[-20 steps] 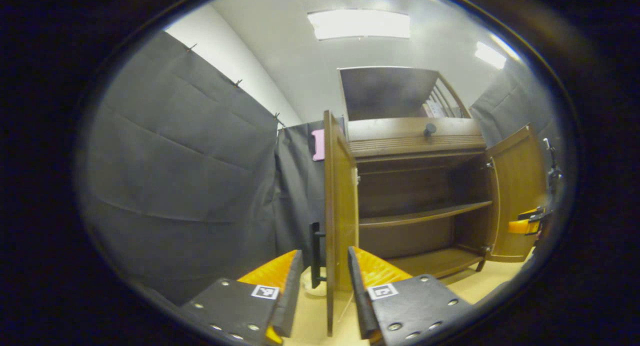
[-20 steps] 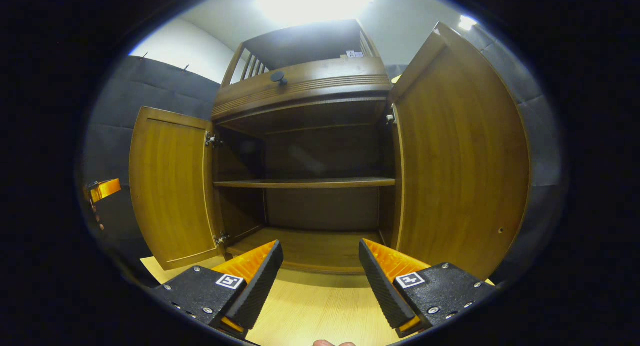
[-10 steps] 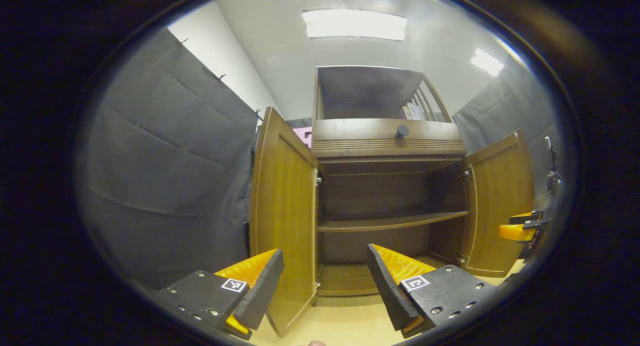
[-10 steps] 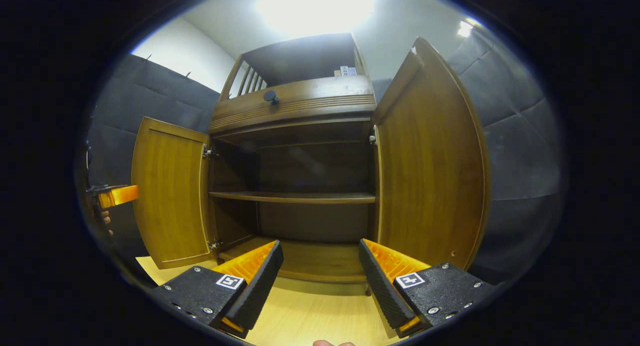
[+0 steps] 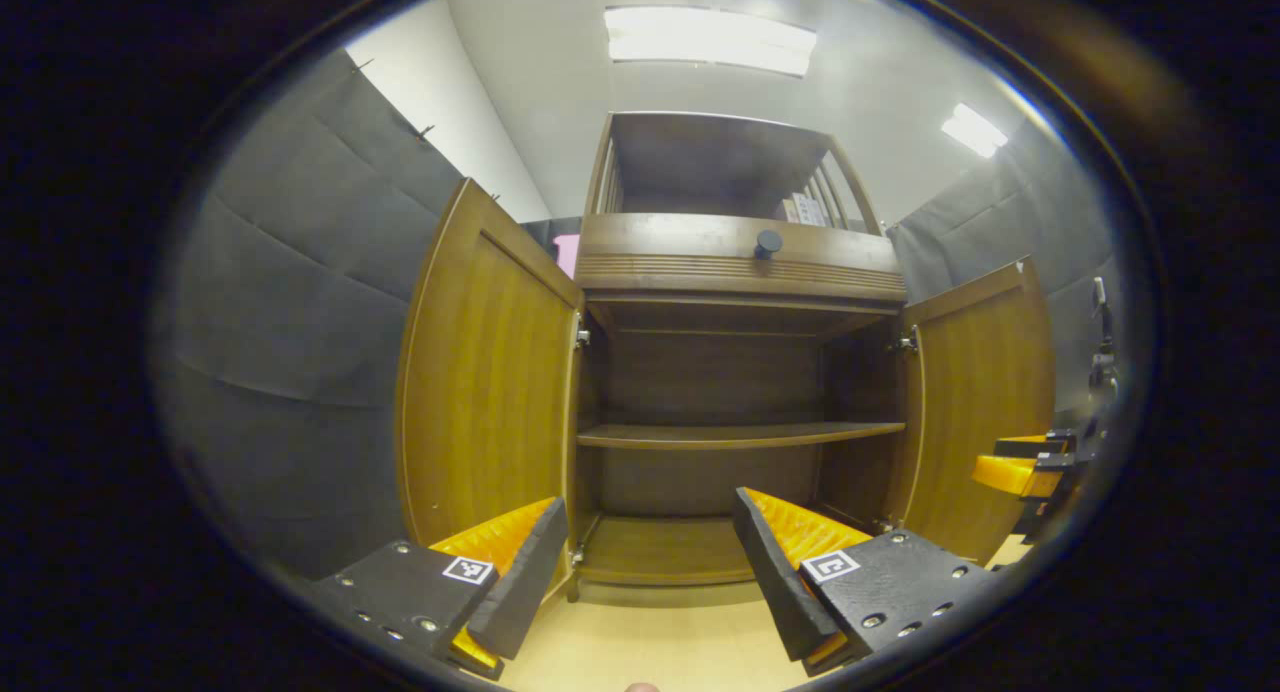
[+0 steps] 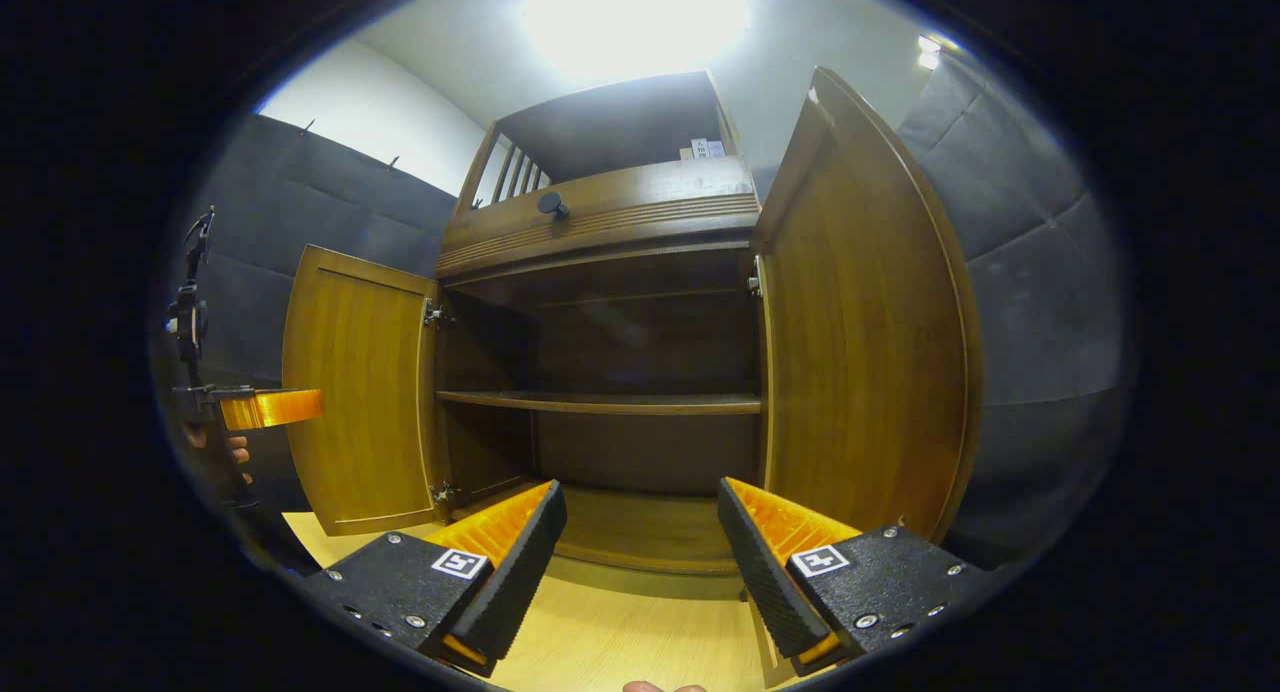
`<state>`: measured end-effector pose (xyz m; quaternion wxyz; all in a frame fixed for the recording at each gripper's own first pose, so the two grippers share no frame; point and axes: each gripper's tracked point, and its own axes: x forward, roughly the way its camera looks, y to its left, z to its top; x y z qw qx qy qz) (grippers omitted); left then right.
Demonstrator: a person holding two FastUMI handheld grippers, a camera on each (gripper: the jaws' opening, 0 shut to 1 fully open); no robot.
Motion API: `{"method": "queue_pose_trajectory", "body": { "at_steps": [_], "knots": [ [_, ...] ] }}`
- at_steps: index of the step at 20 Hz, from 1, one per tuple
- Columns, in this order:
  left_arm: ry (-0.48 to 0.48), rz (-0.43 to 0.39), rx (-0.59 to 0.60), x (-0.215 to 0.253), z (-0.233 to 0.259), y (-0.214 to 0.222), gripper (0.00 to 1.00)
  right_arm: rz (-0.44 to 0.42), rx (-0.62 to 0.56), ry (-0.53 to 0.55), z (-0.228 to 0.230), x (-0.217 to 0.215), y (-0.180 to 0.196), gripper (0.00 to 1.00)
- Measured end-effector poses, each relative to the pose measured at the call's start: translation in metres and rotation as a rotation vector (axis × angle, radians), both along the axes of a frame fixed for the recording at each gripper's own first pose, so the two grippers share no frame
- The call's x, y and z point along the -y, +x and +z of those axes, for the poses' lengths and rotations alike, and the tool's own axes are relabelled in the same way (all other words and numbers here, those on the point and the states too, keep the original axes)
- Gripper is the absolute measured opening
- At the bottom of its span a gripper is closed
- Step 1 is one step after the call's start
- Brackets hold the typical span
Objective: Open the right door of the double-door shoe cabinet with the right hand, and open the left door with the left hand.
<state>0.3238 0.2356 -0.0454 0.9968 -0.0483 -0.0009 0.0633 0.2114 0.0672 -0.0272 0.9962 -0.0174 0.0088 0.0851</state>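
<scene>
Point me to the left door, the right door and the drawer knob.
Left door (image 5: pixel 485 392): left gripper view, middle of its inner face.
Right door (image 6: pixel 860 342): right gripper view, middle of its inner face.
Knob (image 5: pixel 768 242): left gripper view, its round head on the drawer front.

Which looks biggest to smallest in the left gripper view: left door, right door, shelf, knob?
1. Left door, though it is nearer the camera, which inflates it.
2. Right door.
3. Shelf, a thin edge-on strip.
4. Knob, smallest by far.

Left door (image 5: pixel 487 392) now released, wide open.
</scene>
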Motion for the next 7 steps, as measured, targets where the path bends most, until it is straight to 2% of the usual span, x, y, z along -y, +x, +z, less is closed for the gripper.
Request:
{"method": "queue_pose_trajectory", "body": {
  "at_steps": [1,3,7],
  "knots": [
    [0.001,-0.015,0.001,0.005,0.001,0.002,1.00,0.007,0.000,0.010,-0.001,-0.001,0.002,0.95],
    [0.006,-0.031,-0.003,0.012,-0.001,0.003,0.89,0.008,-0.006,0.036,-0.004,0.001,0.005,0.95],
    [-0.043,-0.055,-0.010,0.017,-0.012,0.005,1.00,0.040,-0.013,0.059,-0.006,-0.011,0.008,0.94]
  ]
}}
